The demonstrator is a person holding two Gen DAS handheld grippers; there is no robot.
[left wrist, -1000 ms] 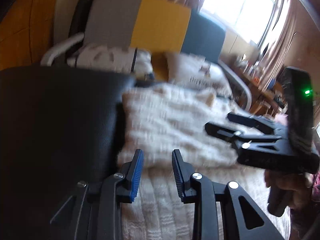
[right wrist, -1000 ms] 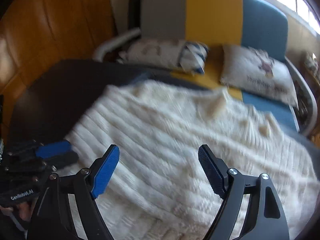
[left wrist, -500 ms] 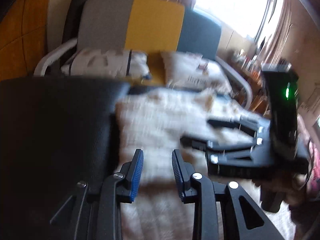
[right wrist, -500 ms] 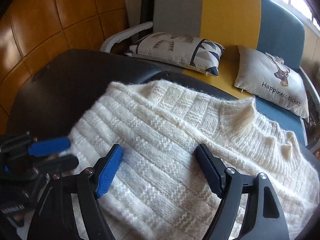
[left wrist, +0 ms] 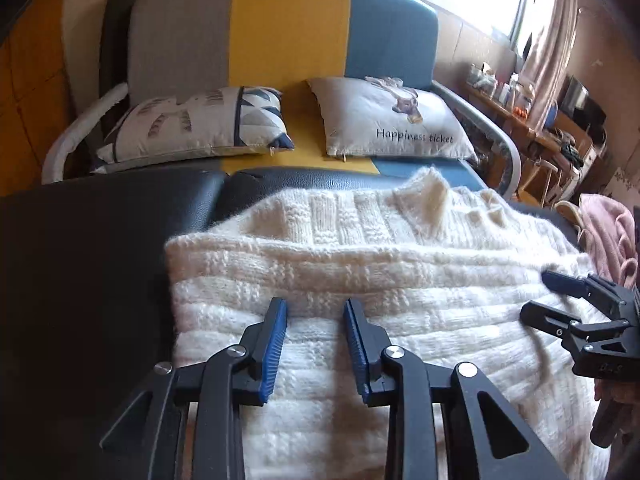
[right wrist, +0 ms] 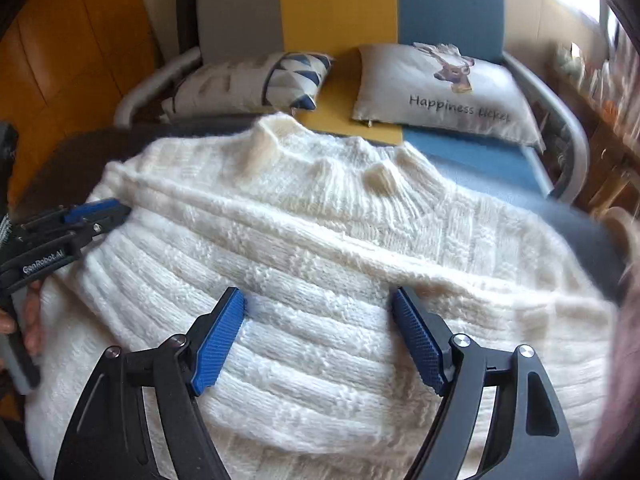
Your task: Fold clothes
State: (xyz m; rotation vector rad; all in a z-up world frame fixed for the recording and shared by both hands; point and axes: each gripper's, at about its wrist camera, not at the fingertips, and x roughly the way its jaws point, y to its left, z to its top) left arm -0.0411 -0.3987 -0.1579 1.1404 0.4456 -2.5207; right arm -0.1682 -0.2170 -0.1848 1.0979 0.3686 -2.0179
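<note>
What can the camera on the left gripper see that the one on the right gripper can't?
Only the left wrist view shows the pink cloth at the sweater's far side and the cluttered shelf under the window. Only the right wrist view shows the wooden wall panels clearly. Both show the white knitted sweater on the black surface, both open grippers and the two sofa cushions.

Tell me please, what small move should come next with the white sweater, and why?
Probably lower the left hand-held gripper onto the sweater's left edge and pinch it. Both hand-held grippers hang open above the knit, holding nothing; the right hand-held gripper has just been closing slightly. The sweater lies spread on the black table.
</note>
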